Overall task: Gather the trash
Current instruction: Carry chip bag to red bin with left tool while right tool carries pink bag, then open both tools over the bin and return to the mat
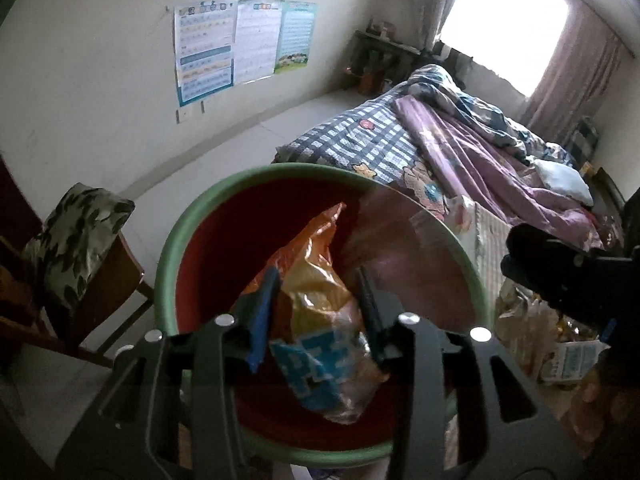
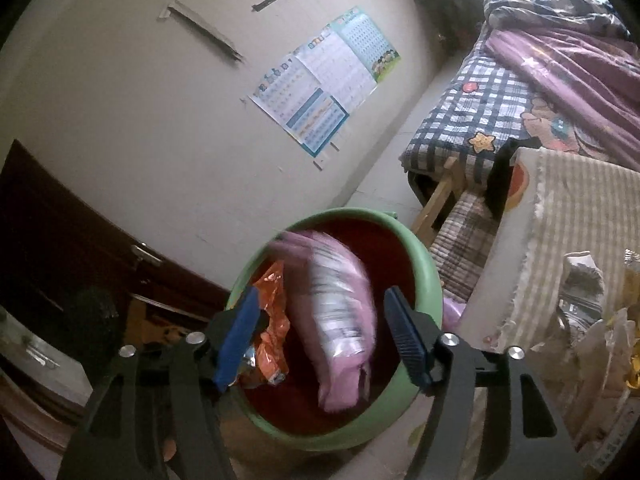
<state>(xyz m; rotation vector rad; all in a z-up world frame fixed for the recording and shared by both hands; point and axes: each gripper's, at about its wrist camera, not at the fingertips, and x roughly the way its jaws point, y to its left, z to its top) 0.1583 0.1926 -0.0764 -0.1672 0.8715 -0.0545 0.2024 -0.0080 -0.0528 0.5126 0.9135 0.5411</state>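
A green bin with a dark red inside stands on the floor; it also shows in the right wrist view. My left gripper is over the bin's mouth, shut on an orange and blue snack wrapper. My right gripper is open above the bin. A pink wrapper, blurred, is in the air between its fingers over the bin's mouth, apart from both pads. The orange wrapper shows at the left pad. The pink wrapper is a faint blur in the left wrist view.
A table with a striped cloth stands right of the bin, with more wrappers and a carton on it. A bed lies behind. A chair with a leaf-print cushion stands left. A dark door is at left.
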